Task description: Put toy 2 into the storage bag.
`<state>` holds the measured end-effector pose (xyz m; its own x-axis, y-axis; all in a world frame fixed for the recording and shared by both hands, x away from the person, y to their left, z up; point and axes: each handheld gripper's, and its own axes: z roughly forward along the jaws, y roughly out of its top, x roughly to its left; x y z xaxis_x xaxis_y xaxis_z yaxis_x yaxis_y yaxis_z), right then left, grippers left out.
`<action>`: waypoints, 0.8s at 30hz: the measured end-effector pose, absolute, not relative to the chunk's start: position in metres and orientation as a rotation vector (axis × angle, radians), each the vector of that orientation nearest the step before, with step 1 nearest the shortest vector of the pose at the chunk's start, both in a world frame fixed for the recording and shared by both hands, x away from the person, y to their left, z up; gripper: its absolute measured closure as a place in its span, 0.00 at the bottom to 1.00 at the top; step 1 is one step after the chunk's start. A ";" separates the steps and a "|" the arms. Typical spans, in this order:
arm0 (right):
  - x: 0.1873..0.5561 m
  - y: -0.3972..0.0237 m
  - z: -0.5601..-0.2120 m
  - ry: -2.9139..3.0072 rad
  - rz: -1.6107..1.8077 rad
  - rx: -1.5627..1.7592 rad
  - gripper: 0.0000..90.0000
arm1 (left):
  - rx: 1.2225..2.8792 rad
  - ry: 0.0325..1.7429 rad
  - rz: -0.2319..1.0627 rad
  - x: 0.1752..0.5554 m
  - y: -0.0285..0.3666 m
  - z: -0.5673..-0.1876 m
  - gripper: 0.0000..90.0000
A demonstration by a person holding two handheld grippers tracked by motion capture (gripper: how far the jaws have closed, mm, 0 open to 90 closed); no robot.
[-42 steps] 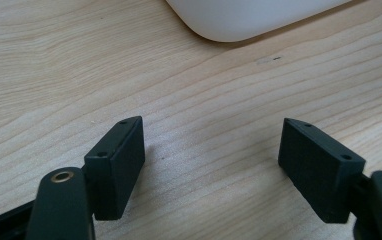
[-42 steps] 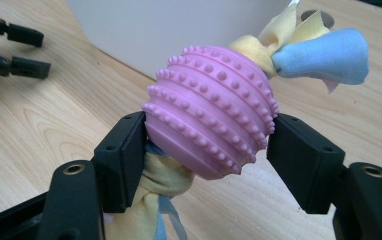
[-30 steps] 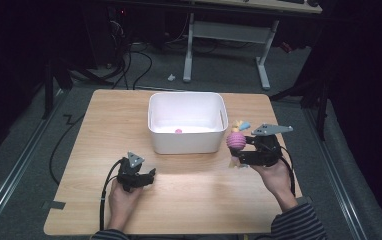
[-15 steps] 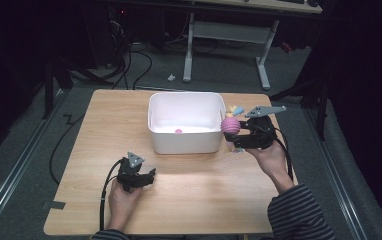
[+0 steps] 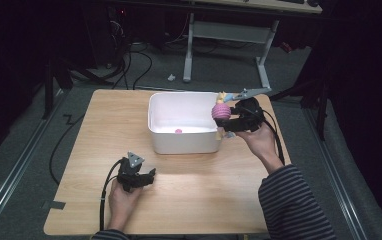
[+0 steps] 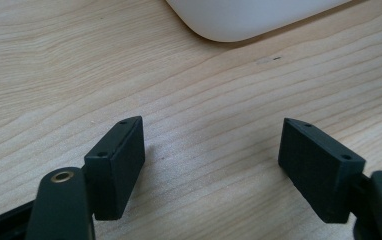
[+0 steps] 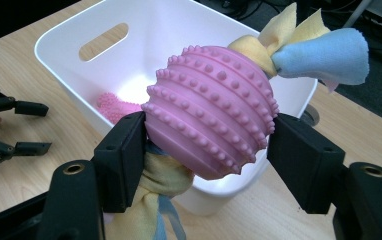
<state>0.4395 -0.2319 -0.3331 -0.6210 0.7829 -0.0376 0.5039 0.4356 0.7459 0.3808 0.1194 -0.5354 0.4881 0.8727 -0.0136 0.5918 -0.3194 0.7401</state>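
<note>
Right claw (image 7: 206, 137): raised at the right rim of the white rectangular plastic tub (image 5: 184, 145), forearm in a striped sleeve reaching in from below; clenched on a pink studded rubber ball with yellow and blue fabric ties (image 7: 211, 117), which hangs over the tub's edge. Left claw (image 6: 211, 170): resting low on the light wooden tabletop (image 5: 204, 190) near the front edge, released, nothing between its pads. Small pink item (image 5: 178, 131) on the tub floor, too small to identify. No legible writing.
</note>
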 end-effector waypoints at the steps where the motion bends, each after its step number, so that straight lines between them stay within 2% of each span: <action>1: 0.444 -0.229 -0.333 2.318 1.009 1.084 0.37 | 2.037 1.203 0.516 0.381 0.119 -0.535 0.30; 24: 0.492 -0.195 -0.344 2.354 0.921 1.090 0.37 | 2.040 1.202 0.514 0.381 0.120 -0.535 0.30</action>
<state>0.4923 -0.1945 -0.3440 -0.6235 0.7788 -0.0690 0.5254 0.4827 0.7007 0.3808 0.1196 -0.5353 0.4898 0.8717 -0.0135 0.5924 -0.3214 0.7388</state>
